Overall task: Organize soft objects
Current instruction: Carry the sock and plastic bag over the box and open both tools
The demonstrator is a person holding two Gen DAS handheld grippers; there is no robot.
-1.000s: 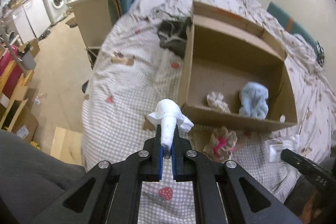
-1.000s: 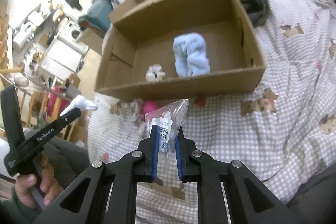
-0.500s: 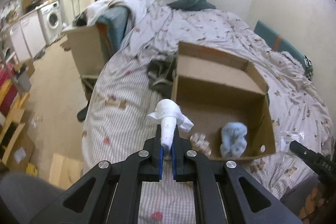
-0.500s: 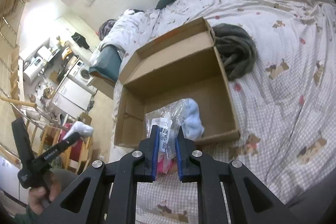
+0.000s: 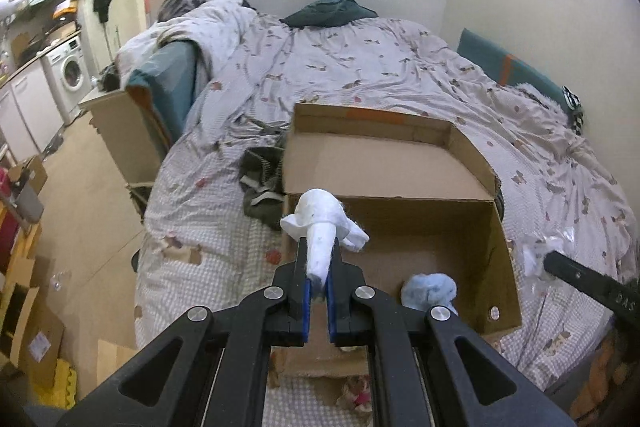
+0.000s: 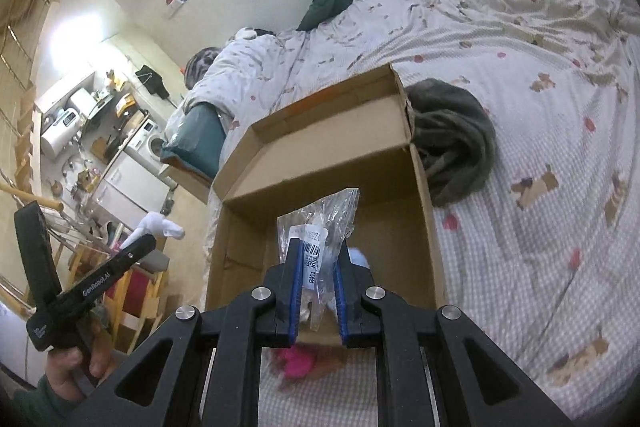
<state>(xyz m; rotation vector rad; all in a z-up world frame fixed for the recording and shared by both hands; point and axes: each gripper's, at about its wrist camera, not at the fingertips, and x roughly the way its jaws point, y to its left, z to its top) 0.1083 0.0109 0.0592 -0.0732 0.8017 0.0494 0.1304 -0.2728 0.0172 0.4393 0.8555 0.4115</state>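
My left gripper (image 5: 318, 255) is shut on a white rolled sock (image 5: 322, 227) and holds it above the near left part of an open cardboard box (image 5: 400, 171) on the bed. A light blue fluffy item (image 5: 430, 291) lies inside the box. My right gripper (image 6: 318, 259) is shut on a clear plastic bag with a barcode label (image 6: 320, 227), held above the box (image 6: 320, 155). The left gripper with the sock (image 6: 160, 227) also shows at the left of the right wrist view. A pink and beige soft toy (image 5: 358, 395) lies on the bed in front of the box.
A dark grey garment (image 5: 260, 183) lies on the patterned bedspread (image 5: 380, 75) left of the box; in the right wrist view it (image 6: 456, 147) lies right of the box. A wooden bedside cabinet (image 5: 124, 131) and kitchen units with a washing machine (image 5: 72, 79) stand at the left.
Both grippers have risen and tilted up, away from the bed, each still holding its item. The box now sits lower and farther in both views.
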